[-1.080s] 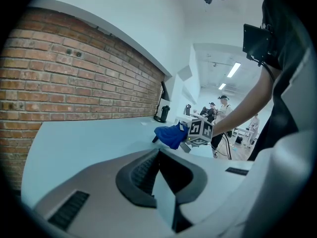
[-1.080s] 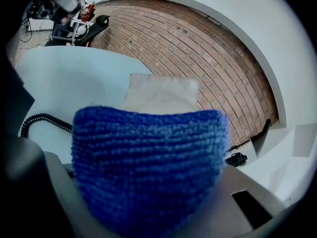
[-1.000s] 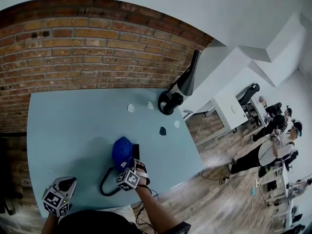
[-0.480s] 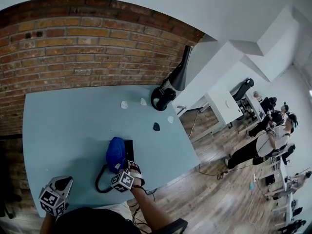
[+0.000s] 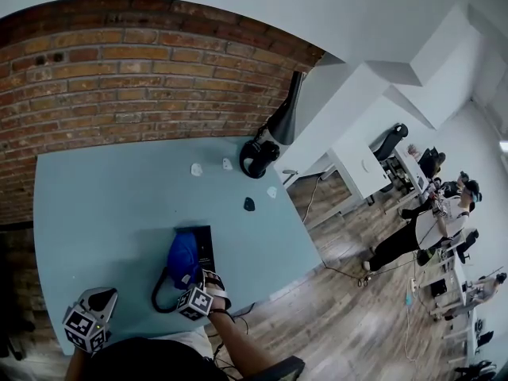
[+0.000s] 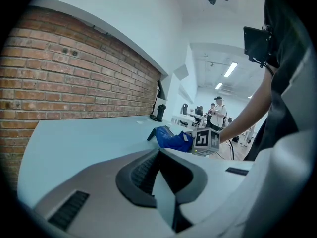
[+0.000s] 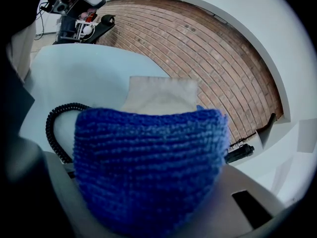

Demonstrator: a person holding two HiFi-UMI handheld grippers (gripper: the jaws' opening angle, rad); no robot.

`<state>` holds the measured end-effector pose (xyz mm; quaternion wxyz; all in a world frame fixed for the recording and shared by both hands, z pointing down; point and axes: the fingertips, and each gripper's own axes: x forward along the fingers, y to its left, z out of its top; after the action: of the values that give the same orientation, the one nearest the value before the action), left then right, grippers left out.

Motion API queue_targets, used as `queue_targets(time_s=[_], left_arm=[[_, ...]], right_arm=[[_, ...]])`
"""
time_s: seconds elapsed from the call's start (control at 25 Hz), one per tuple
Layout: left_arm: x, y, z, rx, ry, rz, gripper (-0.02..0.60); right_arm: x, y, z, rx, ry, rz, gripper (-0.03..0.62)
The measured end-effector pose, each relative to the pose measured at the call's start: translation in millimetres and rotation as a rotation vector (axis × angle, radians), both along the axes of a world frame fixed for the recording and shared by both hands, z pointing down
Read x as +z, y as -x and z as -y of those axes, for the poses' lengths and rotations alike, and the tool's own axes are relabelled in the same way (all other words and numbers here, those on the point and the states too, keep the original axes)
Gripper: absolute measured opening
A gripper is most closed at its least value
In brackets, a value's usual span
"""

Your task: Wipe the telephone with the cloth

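1. Two grippers are in play. The right gripper (image 5: 203, 275) is clamped on the blue knitted cloth (image 7: 148, 167), which bulges between its jaws and fills most of the right gripper view.
2. The cloth lies bunched over the telephone (image 5: 208, 240); only a dark strip of the telephone shows along the cloth's right side. It sits on the bench (image 5: 95, 205) near the front edge, just ahead of the person.
3. The coiled cord (image 5: 159, 292) loops out on the bench to the left of the right gripper, close under its path.
4. The left gripper (image 6: 159, 155) is held low at the near left corner, well apart from the telephone. Its jaws look drawn together with nothing between them.
5. Likely trouble:
   - With nothing bracing the telephone, a firm stroke could slide it across the smooth bench, and a pull towards the person could bring it to the edge.
   - The jaws or the knit could catch the cord and drag the telephone with it.
   - The thick wad hides the surface below, so patches may be missed, or a jaw may scrape the casing.
   - A loose fold could slip from the grip mid-stroke.
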<state>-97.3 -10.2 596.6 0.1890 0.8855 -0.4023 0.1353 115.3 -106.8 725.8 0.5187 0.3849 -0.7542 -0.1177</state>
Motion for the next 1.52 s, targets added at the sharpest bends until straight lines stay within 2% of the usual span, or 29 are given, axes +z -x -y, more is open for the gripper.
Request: queue_targets(time_s=[0.44,0.52,0.6,0.68,0.8,0.88,0.96,1.08,1.16,1.24,1.32,1.4,1.52], left_arm=[[2.6,2.1,-3.2,-0.002,0.005,-0.004,0.021],[3.1,1.1,-3.6,0.0,0.006,-0.002,0.021],[2.2,0.3,-3.6,-0.001,0.007,-0.001,0.021],[0.9,-0.1,-3.2,-0.005,0.007,0.0,0.021],[-0.2,1.9,-1.0,-0.013,0.007,0.0,0.021],[-0.6,5.3,0.7,-0.019,0.012,-0.003,0.021],[-0.8,9.7,0.8,-0.024,0.019,-0.007,0.021],[-0.6,15.9,2.1,-0.037,0.022,-0.005,0.021],[0.1,17.9,3.5,-0.043,0.023,-0.002,0.021],[-0.3,18.5,5.3,-0.047,0.024,-0.004,0.021],[-1.5,19.8,7.4,-0.053,0.022,-0.005,0.021],[-1.9,21.2,8.6,-0.057,0.023,-0.002,0.021],[-2.1,21.7,9.0,-0.061,0.027,0.001,0.021]], right_arm=[[6.8,1.4,-25.2,0.025,0.041,0.024,0.048],[8.9,0.2,-30.4,0.041,0.067,0.028,0.048],[15.2,-2.3,-39.4,0.077,0.142,0.057,0.048],[21.4,-3.5,-51.1,0.142,0.261,0.174,0.074],[11.6,-3.9,-55.5,0.241,0.377,0.466,0.074],[-8.9,-12.1,-43.2,0.279,0.354,0.599,0.075],[-36.3,-30.3,-20.9,0.303,0.263,0.631,0.075],[-91.1,-59.5,23.7,0.308,0.077,0.574,0.077],[-129.3,-77.3,57.4,0.29,-0.074,0.479,0.077],[-161.5,-92.2,88.1,0.267,-0.218,0.319,0.077],[-178.1,-95.9,112.8,0.215,-0.312,0.121,0.077],[-172.0,-86.2,129.1,0.14,-0.321,-0.039,0.077],[-126.8,-61.3,134.8,0.017,-0.21,-0.167,0.077]])
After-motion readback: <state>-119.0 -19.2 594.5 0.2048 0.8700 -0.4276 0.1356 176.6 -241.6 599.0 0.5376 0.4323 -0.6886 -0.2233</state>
